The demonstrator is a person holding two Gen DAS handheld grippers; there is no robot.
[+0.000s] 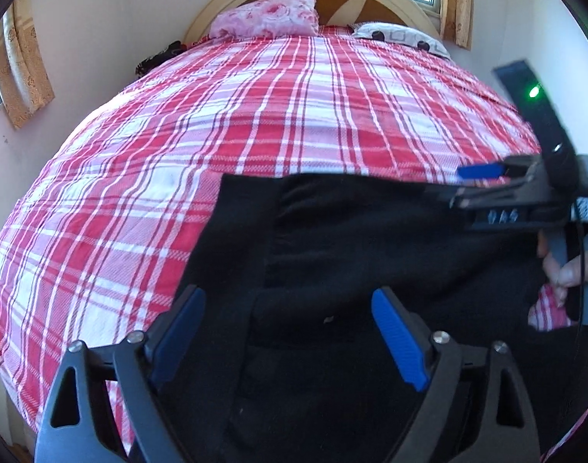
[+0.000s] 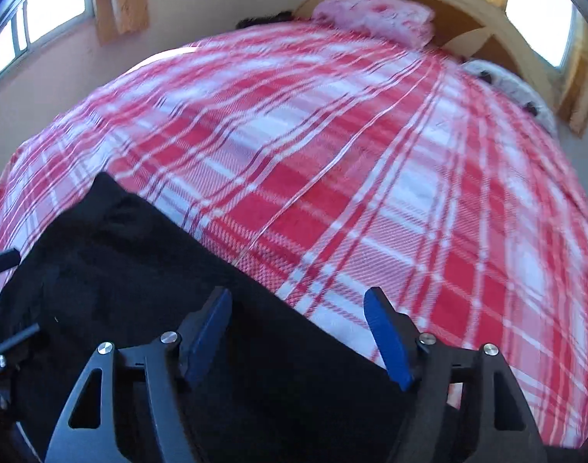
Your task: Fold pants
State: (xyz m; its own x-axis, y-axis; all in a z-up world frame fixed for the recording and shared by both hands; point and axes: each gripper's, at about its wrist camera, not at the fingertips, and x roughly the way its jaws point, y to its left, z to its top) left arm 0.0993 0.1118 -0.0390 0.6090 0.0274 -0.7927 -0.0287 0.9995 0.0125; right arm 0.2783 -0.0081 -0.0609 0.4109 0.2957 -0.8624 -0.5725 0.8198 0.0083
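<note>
Sunlit and small, the bedroom is nearly filled by a bed under a red-and-white plaid cover, and the black pants lie spread on its near end, directly beneath both tongs.

From the left wrist view, the left tongs hang over the dark cloth with their 2 blue pads wide apart, gripping nothing; fabric shows between them, but no pad presses on it. The right tongs likewise stand parted and empty, straddling the pants' edge where black meets plaid (a sensible spot, I judge, for pinching an edge to carry over in a fold). In the left view, the right tongs reach in from the right side, a hand on their handle.

Beyond the tongs, at the headboard, sit a pink floral pillow and a white patterned pillow, well apart from the pants. Curtained windows flank the bed. Nothing lies in the fold's path.
</note>
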